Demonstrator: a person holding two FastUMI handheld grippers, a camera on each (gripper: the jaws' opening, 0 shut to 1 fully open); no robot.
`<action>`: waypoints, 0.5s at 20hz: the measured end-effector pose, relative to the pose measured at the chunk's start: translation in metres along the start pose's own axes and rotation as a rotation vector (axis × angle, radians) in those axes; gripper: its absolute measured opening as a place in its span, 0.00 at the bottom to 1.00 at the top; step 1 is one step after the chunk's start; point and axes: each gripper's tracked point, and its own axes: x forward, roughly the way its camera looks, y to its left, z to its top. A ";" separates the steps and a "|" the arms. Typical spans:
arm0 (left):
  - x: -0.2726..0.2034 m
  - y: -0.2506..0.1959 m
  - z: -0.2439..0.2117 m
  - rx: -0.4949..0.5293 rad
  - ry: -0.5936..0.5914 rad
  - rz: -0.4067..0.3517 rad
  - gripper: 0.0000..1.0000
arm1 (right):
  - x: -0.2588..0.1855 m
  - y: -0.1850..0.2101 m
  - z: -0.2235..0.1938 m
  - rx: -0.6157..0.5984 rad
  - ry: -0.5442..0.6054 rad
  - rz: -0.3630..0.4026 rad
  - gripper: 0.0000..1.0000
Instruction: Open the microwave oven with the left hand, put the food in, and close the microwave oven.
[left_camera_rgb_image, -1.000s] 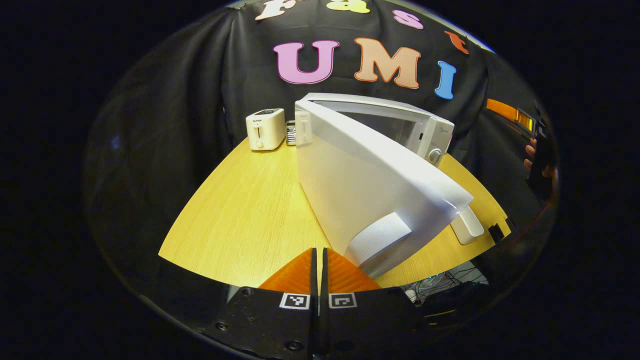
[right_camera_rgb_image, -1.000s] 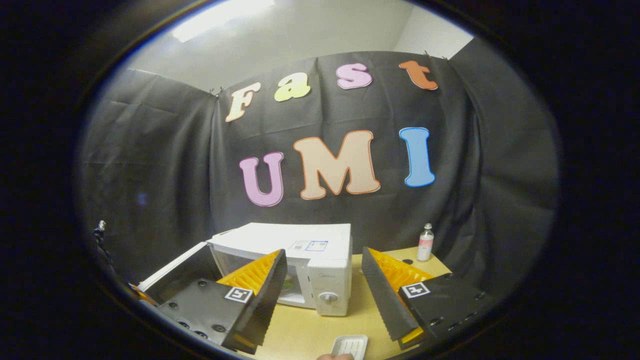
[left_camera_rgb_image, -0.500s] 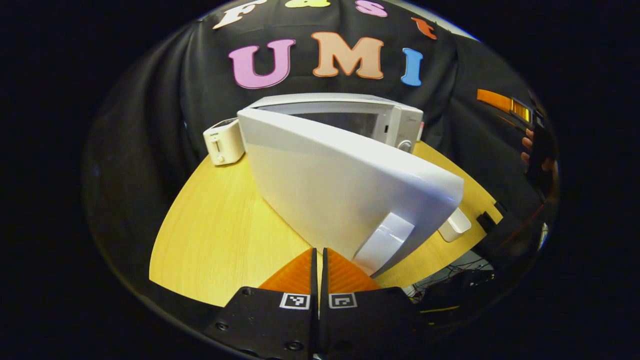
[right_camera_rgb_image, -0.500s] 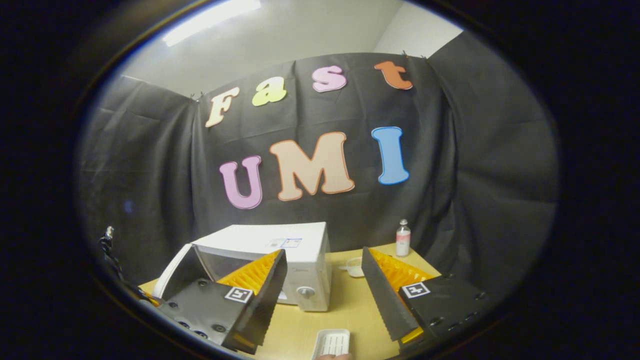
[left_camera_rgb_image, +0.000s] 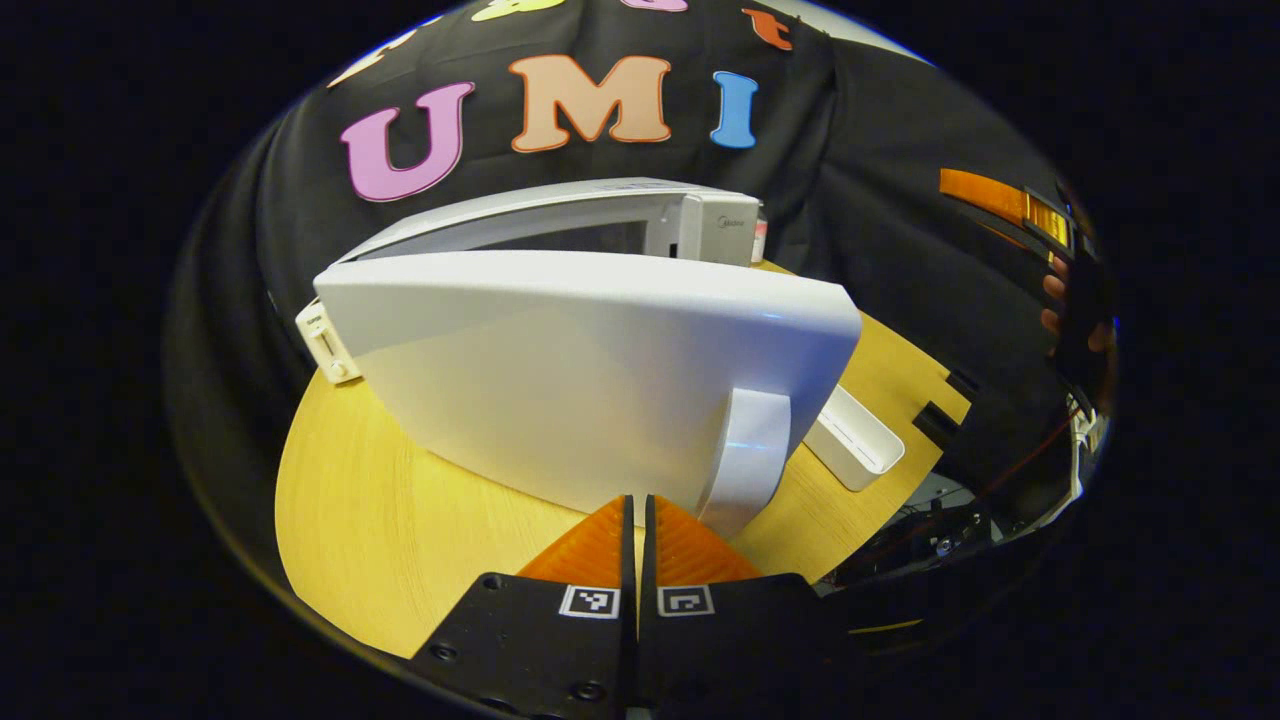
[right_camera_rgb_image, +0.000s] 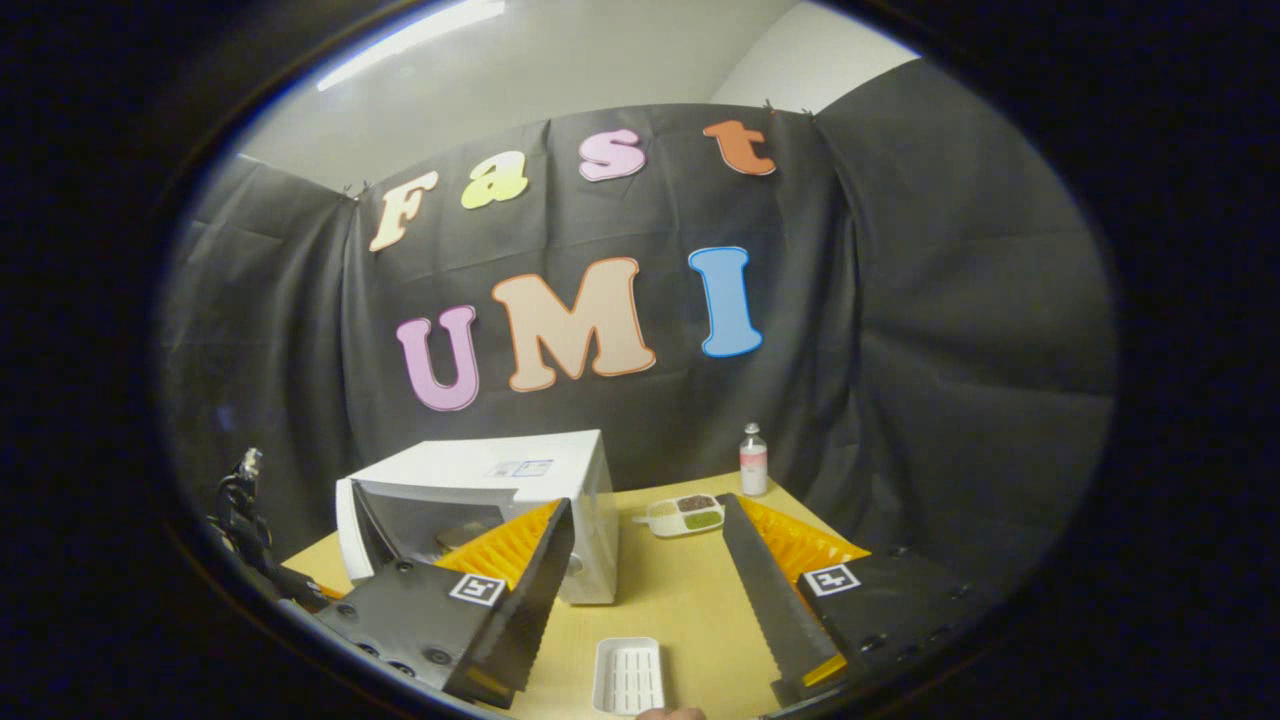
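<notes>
Left gripper view puts the left claw (left_camera_rgb_image: 636, 520) low in front of the white microwave oven's (left_camera_rgb_image: 560, 215) swung-out white door (left_camera_rgb_image: 590, 370), its two fingers pressed together with nothing between them, tips just beside the foot of the door's white vertical handle (left_camera_rgb_image: 745, 455). Whether the tips touch the handle or the door cannot be told. The step in hand looks like the last of the door's opening swing. To do it well, the person should carry the closed fingers around the hinge's arc instead of dragging straight back, and stop once the cavity mouth is free for the other hand, so the oven does not slide on the yellow wooden surface (left_camera_rgb_image: 400, 520).

Right gripper view has the right claw (right_camera_rgb_image: 640, 600) hanging wide apart and empty above the surface, aimed level at the booth wall. The white rectangular ribbed tray (right_camera_rgb_image: 628, 675) lies just below it near the front edge. The food, a small white divided dish (right_camera_rgb_image: 685, 514) with brown and green portions, sits farther back, right of the oven and near a small white bottle with a pink label (right_camera_rgb_image: 753, 462). The oven cavity is open toward this claw, so it looks placed to reach for the dish next
</notes>
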 end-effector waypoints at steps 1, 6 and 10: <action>0.005 -0.001 0.005 0.016 -0.001 -0.011 0.00 | -0.003 -0.005 -0.001 -0.007 -0.001 -0.012 0.82; 0.034 -0.002 0.026 0.060 0.001 -0.042 0.00 | -0.017 -0.028 0.002 0.007 -0.009 -0.073 0.82; 0.047 -0.003 0.039 0.062 0.002 -0.055 0.00 | -0.023 -0.039 0.002 0.016 -0.015 -0.099 0.82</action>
